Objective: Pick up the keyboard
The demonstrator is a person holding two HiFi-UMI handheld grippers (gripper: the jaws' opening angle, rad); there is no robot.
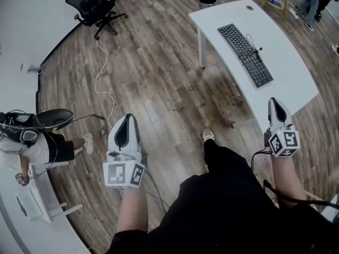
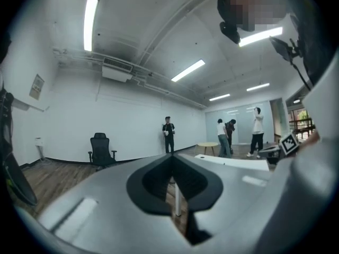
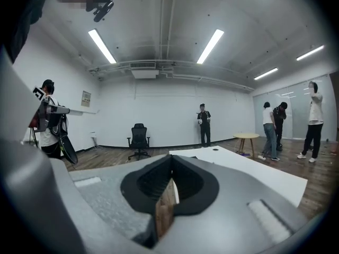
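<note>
A black keyboard (image 1: 245,53) lies lengthwise on a white desk (image 1: 288,70), with a thin cable beside it. My left gripper (image 1: 128,117) hangs over the wooden floor, well to the left of the desk, its jaws shut and empty. Close to the desk's near corner my right gripper (image 1: 274,101) is held shut with nothing in it, short of the keyboard. In the left gripper view the left gripper (image 2: 170,156) points level across the room, and the desk (image 2: 233,162) shows as a thin white slab to the right. In the right gripper view the right gripper (image 3: 171,157) faces the desk top (image 3: 238,165).
A black office chair (image 1: 94,5) stands far back on the left, with a white cable (image 1: 103,81) trailing over the floor. A person sits low at the left edge (image 1: 42,142). A black bin (image 1: 206,1) stands behind the desk. Several people (image 3: 275,128) and a small round table (image 3: 247,137) stand at the room's far side.
</note>
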